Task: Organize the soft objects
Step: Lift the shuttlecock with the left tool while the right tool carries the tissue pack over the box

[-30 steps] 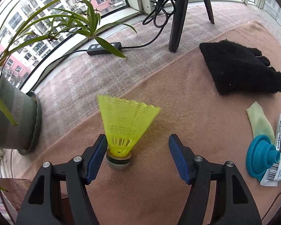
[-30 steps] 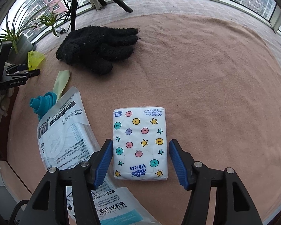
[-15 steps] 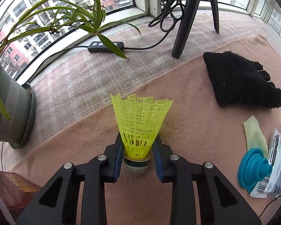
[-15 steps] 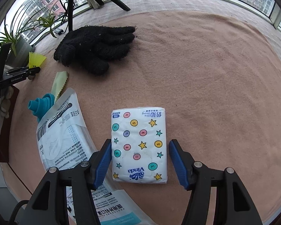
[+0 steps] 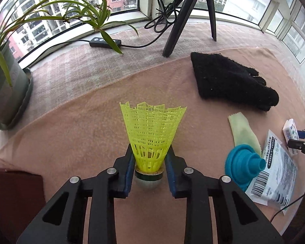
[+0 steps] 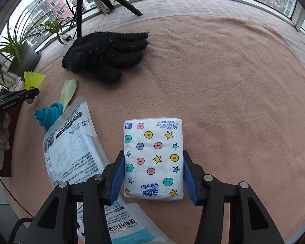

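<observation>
My left gripper [image 5: 149, 169] is shut on the base of a yellow shuttlecock [image 5: 152, 130] that stands upright on the tan blanket [image 5: 81, 134]. It also shows in the right wrist view [image 6: 33, 80] at the far left. My right gripper [image 6: 153, 174] has its blue pads touching both long sides of a white tissue pack [image 6: 153, 158] with coloured dots and stars. A black glove [image 6: 105, 50] lies farther back; it also shows in the left wrist view [image 5: 231, 81].
A blue folding funnel [image 5: 243, 165], a pale green cloth strip [image 5: 242, 130] and mask packets [image 6: 71, 150] lie between the two grippers. A potted plant [image 5: 6, 89], a tripod [image 5: 179, 20] and a cable switch [image 5: 104, 41] stand by the windows.
My left gripper closed on the shuttlecock's base. My right gripper narrowed from wide open around the tissue pack until its pads touch the sides.
</observation>
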`<state>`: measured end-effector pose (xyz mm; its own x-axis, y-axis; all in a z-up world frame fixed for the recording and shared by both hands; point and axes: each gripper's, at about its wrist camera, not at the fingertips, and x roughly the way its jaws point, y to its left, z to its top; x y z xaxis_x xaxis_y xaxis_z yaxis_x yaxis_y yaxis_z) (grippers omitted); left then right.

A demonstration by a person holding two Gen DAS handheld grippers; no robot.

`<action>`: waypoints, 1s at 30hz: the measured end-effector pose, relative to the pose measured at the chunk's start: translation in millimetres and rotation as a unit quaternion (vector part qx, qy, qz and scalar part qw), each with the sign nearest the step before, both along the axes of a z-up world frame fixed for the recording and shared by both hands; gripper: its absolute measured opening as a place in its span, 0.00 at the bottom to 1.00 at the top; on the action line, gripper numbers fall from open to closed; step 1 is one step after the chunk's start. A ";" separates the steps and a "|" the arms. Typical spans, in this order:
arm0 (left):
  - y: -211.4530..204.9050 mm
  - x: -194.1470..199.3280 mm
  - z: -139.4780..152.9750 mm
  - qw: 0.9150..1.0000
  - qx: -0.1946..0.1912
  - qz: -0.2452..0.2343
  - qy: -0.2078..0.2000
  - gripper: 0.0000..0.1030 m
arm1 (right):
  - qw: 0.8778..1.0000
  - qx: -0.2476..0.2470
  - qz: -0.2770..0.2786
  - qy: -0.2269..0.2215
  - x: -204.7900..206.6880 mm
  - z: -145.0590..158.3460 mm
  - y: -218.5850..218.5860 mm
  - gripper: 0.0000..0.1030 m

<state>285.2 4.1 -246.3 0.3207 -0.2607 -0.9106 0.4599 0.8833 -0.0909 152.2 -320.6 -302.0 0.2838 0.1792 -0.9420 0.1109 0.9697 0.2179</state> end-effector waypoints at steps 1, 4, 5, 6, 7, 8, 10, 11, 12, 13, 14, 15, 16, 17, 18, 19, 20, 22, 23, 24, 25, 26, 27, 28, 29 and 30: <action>0.9 -5.6 1.3 1.000 -0.006 0.002 0.000 0.25 | 1.000 0.001 -0.002 -0.003 -1.2 1.9 -0.5 0.46; 1.4 -23.9 9.0 1.000 -0.015 0.003 -0.007 0.25 | 1.000 0.009 -0.005 -0.016 -6.0 12.1 -2.3 0.46; 1.5 -31.2 13.2 1.000 -0.018 0.002 -0.011 0.25 | 1.000 0.012 -0.006 -0.021 -7.4 16.7 -2.1 0.46; 1.6 -38.0 17.6 1.000 -0.022 0.001 -0.015 0.25 | 1.000 0.012 -0.005 -0.027 -8.8 21.1 -1.9 0.46; 2.0 -46.2 22.8 1.000 -0.024 0.001 -0.018 0.25 | 0.999 0.010 -0.003 -0.032 -10.4 26.0 -0.3 0.46; 3.0 -52.4 27.0 0.999 -0.025 0.003 -0.022 0.25 | 0.999 0.008 -0.001 -0.037 -11.5 30.7 1.3 0.46; 4.5 -59.0 34.8 0.999 -0.034 0.004 -0.028 0.25 | 0.999 0.009 0.003 -0.047 -12.7 40.9 5.1 0.46; 4.8 -62.2 38.2 0.999 -0.039 0.005 -0.031 0.25 | 0.999 0.011 0.006 -0.053 -13.0 46.1 7.4 0.46; 6.8 -68.5 42.9 0.998 -0.043 0.008 -0.035 0.25 | 0.998 0.012 0.010 -0.058 -14.4 52.3 10.2 0.46; 8.8 -75.0 47.9 0.998 -0.047 0.011 -0.039 0.25 | 0.998 0.013 0.016 -0.065 -14.8 58.7 14.8 0.46; 12.0 -80.9 53.0 0.998 -0.052 0.014 -0.042 0.25 | 0.997 0.013 0.023 -0.071 -14.7 65.2 19.8 0.46; 14.9 -85.2 56.9 0.997 -0.056 0.019 -0.044 0.25 | 0.996 0.013 0.031 -0.079 -14.7 72.3 25.8 0.46; 18.5 -91.1 61.3 0.997 -0.058 0.024 -0.046 0.25 | 0.995 0.013 0.040 -0.086 -14.7 79.6 32.2 0.46; 22.3 -97.0 65.4 0.997 -0.058 0.028 -0.048 0.25 | 0.994 0.014 0.049 -0.094 -15.3 86.6 40.0 0.46; 26.3 -101.6 68.5 0.996 -0.057 0.034 -0.051 0.25 | 0.993 0.015 0.057 -0.101 -15.7 93.3 47.6 0.46; 31.7 -105.4 72.2 0.996 -0.059 0.041 -0.052 0.25 | 0.992 0.018 0.066 -0.107 -14.9 99.7 55.3 0.46; 37.8 -109.8 76.0 0.996 -0.062 0.048 -0.053 0.25 | 0.991 0.020 0.076 -0.112 -13.8 105.9 63.8 0.46; 52.1 -118.8 85.0 0.994 -0.065 0.066 -0.059 0.25 | 0.987 0.022 0.096 -0.123 -12.3 117.6 81.3 0.46; 60.3 -122.9 88.7 0.993 -0.067 0.075 -0.062 0.25 | 0.986 0.023 0.106 -0.128 -10.9 122.4 90.3 0.46; 68.4 -127.2 92.6 0.992 -0.069 0.085 -0.066 0.25 | 0.984 0.025 0.114 -0.133 -9.8 127.3 99.3 0.46; 77.3 -132.1 97.1 0.991 -0.070 0.095 -0.069 0.25 | 0.982 0.027 0.123 -0.138 -8.7 131.9 108.3 0.46; 85.4 -137.6 100.9 0.989 -0.071 0.103 -0.074 0.25 | 0.981 0.030 0.132 -0.142 -7.6 136.1 117.5 0.46; 93.5 -140.9 104.4 0.988 -0.070 0.112 -0.078 0.25 | 0.979 0.031 0.141 -0.146 -7.0 140.1 127.1 0.46; 102.4 -145.1 107.7 0.987 -0.068 0.122 -0.081 0.25 | 0.977 0.032 0.149 -0.150 -6.9 144.6 136.3 0.46; 111.2 -149.1 110.9 0.986 -0.066 0.132 -0.084 0.25 | 0.975 0.034 0.157 -0.153 -5.5 148.4 145.9 0.46; 120.5 -153.1 113.8 0.984 -0.065 0.142 -0.087 0.25 | 0.973 0.035 0.165 -0.156 -4.1 151.7 154.5 0.46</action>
<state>132.1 124.7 -132.5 0.5454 -0.2482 -0.8006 0.2147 0.9647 -0.1528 148.2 -166.1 -150.3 0.4694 0.3705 -0.8015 -0.2870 0.9224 0.2583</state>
